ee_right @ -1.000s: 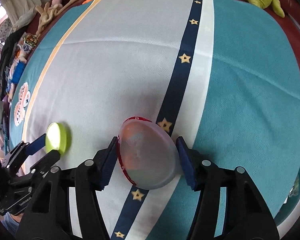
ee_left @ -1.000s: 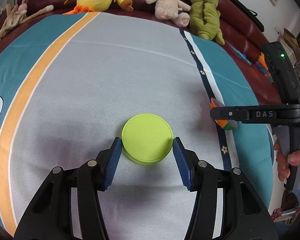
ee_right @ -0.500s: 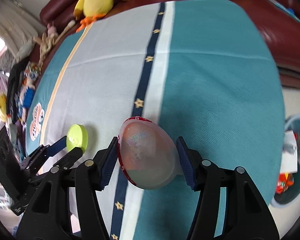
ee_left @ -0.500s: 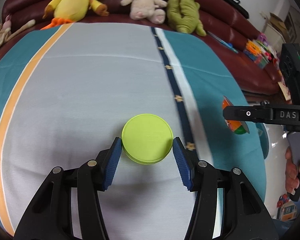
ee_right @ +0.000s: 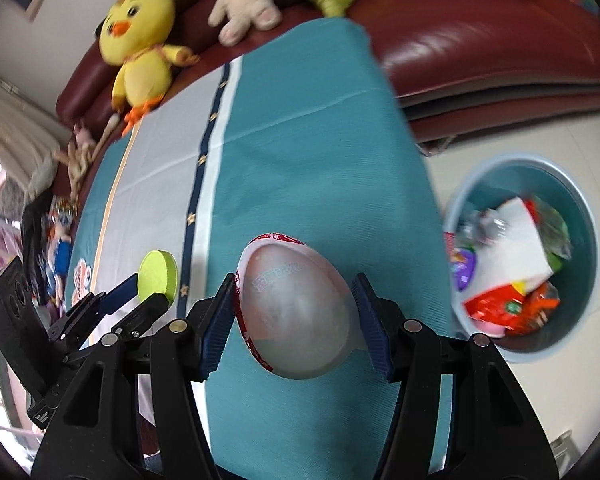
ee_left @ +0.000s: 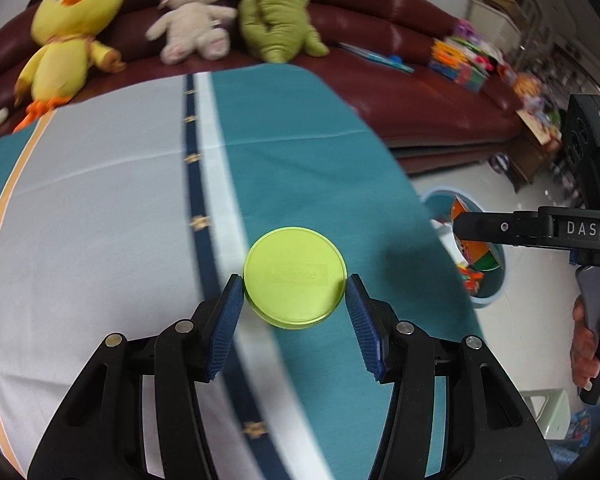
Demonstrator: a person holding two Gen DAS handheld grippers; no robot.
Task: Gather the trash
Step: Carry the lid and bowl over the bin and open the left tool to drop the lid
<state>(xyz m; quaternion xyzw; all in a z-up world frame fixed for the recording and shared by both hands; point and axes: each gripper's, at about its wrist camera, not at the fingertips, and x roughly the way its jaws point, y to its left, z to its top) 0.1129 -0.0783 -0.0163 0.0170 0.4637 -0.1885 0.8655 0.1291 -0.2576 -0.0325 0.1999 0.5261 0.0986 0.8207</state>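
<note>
My left gripper [ee_left: 295, 294] is shut on a lime-green round lid [ee_left: 295, 276] and holds it above the teal part of the tablecloth [ee_left: 300, 184]. The lid also shows in the right wrist view [ee_right: 158, 273]. My right gripper [ee_right: 295, 306] is shut on a clear plastic cup with a red rim [ee_right: 296, 308], held near the table's right edge. The cup also shows in the left wrist view [ee_left: 478, 254], over the bin. A light-blue trash bin [ee_right: 580, 216] holding several wrappers stands on the floor to the right of the table.
A dark red sofa [ee_left: 400, 80] runs behind the table with a yellow chick [ee_left: 68, 36], a cream plush [ee_left: 192, 24] and a green plush [ee_left: 276, 20]. Toys and boxes [ee_left: 464, 64] lie on the sofa's right end. White floor [ee_right: 480, 128] lies right of the table.
Both grippers have moved right across the table with their loads. The trash bin has come into full view on the right, and the cup is now close to it.
</note>
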